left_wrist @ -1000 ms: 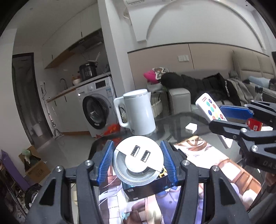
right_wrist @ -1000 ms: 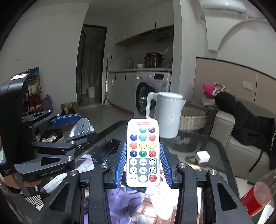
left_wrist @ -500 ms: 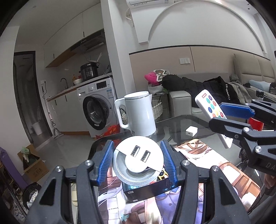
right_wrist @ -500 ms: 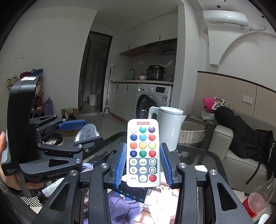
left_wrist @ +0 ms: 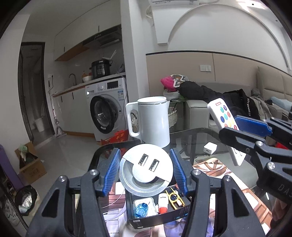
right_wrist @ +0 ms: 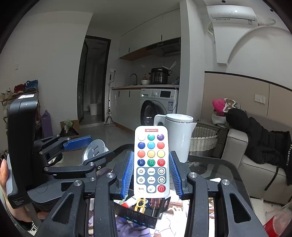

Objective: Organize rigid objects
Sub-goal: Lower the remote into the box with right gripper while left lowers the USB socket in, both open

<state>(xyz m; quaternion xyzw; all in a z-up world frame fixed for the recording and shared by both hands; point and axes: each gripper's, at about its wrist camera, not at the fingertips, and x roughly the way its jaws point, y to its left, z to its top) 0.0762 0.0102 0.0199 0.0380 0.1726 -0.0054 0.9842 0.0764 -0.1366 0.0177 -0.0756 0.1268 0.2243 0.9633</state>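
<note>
An open-plan home interior with white walls and a pale glossy floor [left_wrist: 54, 145]. A washing machine [left_wrist: 106, 113] is sitting under a kitchen counter, with a black cooker [left_wrist: 100, 69] standing on top and white cabinets [right_wrist: 149, 43] hanging above. A dark doorway [right_wrist: 94, 80] is opening beyond. A beige sofa [right_wrist: 255, 164] is carrying a black coat [right_wrist: 259, 144]. An air conditioner [right_wrist: 232, 15] is hanging high on the wall. A wicker basket [right_wrist: 202, 141] is sitting beside the sofa.
</note>
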